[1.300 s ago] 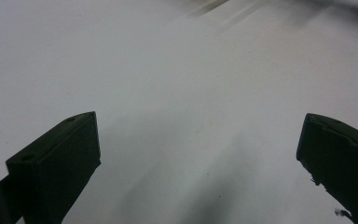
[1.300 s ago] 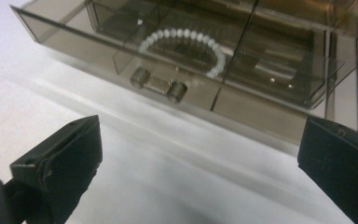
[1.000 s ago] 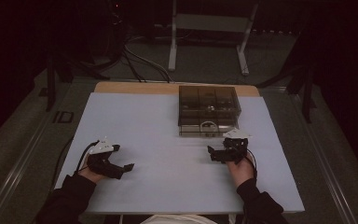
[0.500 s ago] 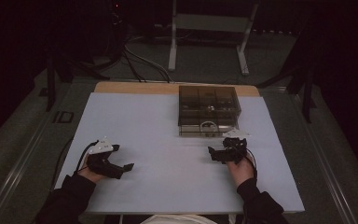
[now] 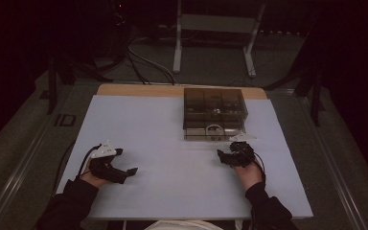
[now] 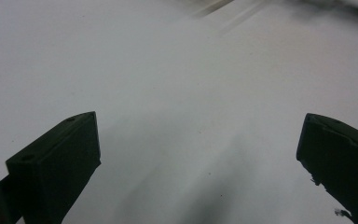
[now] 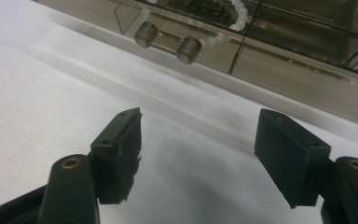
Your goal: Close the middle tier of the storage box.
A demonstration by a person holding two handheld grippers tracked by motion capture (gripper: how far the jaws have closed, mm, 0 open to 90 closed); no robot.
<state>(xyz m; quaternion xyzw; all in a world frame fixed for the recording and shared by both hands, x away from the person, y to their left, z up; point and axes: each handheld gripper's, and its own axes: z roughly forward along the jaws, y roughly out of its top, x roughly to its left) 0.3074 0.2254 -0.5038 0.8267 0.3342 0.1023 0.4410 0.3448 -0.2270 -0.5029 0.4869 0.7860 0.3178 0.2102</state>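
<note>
Right gripper (image 5: pixel 226 156) is held low over the white desk (image 5: pixel 172 167), near its right side, with its jaws spread wide and nothing between them. In the right gripper view, bare desk surface is seen between the two black jaws, and just beyond them the front of a smoky transparent box (image 7: pixel 307 88) is faced. A short cylindrical handle (image 7: pixel 168 41) is mounted on that front, and a string of pale beads (image 7: pixel 235 18) is seen inside, behind the wall. Left gripper (image 5: pixel 124 167) is rested on the desk at the near left, well apart from the box (image 5: pixel 214 114); its jaws are likewise parted wide and nothing is held. Farther off, the box is set near the desk's far edge, right of centre.
</note>
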